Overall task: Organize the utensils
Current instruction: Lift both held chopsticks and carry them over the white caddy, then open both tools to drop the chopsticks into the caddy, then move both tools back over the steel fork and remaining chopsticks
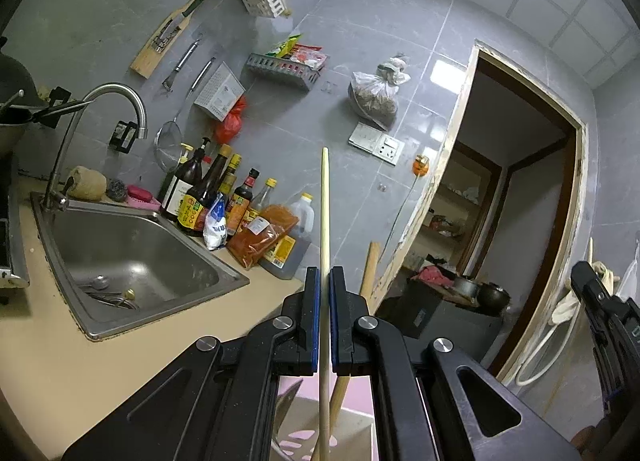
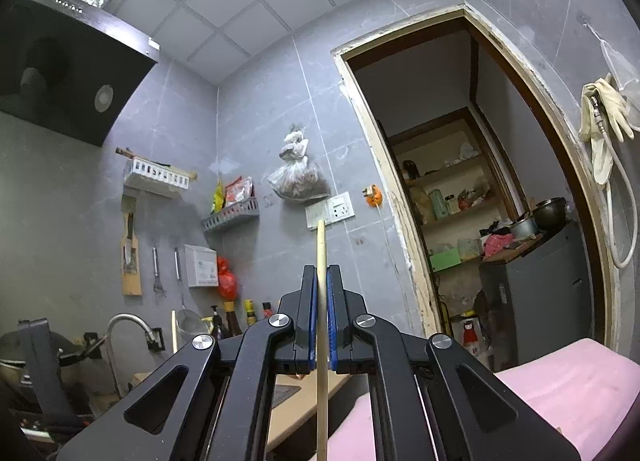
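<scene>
A steel sink with a curved faucet sits left of a cluster of sauce bottles on the beige counter. The left gripper points level, clamped on a slim, pale wooden chopstick standing upright. The right gripper tilts slightly upward, pinching a second chopstick above a pink surface.
</scene>
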Demonstrator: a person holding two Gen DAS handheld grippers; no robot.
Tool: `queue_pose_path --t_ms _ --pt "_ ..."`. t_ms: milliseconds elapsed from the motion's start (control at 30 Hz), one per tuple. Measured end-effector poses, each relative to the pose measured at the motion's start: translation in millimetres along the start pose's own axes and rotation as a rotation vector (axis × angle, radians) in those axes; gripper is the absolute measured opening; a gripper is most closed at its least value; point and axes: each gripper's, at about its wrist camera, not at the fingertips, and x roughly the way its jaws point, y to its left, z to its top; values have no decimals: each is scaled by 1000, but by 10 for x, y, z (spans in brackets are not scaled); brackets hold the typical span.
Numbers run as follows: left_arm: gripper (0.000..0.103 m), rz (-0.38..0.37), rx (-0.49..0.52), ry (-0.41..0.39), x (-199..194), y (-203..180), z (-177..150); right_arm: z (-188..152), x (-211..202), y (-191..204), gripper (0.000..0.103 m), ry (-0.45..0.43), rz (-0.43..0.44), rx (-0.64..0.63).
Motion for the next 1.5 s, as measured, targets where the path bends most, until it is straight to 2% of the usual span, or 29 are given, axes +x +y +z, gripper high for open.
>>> queue_pose_path --t_ms 200,400,567,733,933,1067,1167,1200,1233,1300,1433,1500 --pt "2 -6 40 15 2 -79 -102 -60 -4 46 3 -7 -11 -34" --pt "2 -1 87 66 7 -131 -216 -138 17 89 3 23 -10 -59" --pt "2 -42 93 181 36 -149 -279 -215 9 98 3 89 4 -84" --pt "3 -70 137 226 -10 -209 -322 -260 23 55 4 169 16 -78" --pt "4 -110 130 274 -63 -213 -286 -267 -20 14 8 217 32 -62" --pt "7 -113 153 301 -124 -264 -218 -205 -86 11 23 226 44 -64" --pt "11 -117 171 301 -194 -316 -165 -115 -192 -24 25 233 39 -77" --pt "16 -118 178 300 -227 -339 -152 -91 -222 -42 27 238 35 -81" --pt "26 -119 184 302 -253 -359 -144 -65 -256 -67 29 242 29 -84" --pt "35 -132 177 304 -305 -387 -131 -14 -331 -130 41 251 17 -89" --pt "38 -161 198 316 -398 -517 -124 103 -502 -298 49 277 -21 -109" --pt "46 -184 225 321 -453 -623 -150 165 -598 -398 55 297 -39 -124"
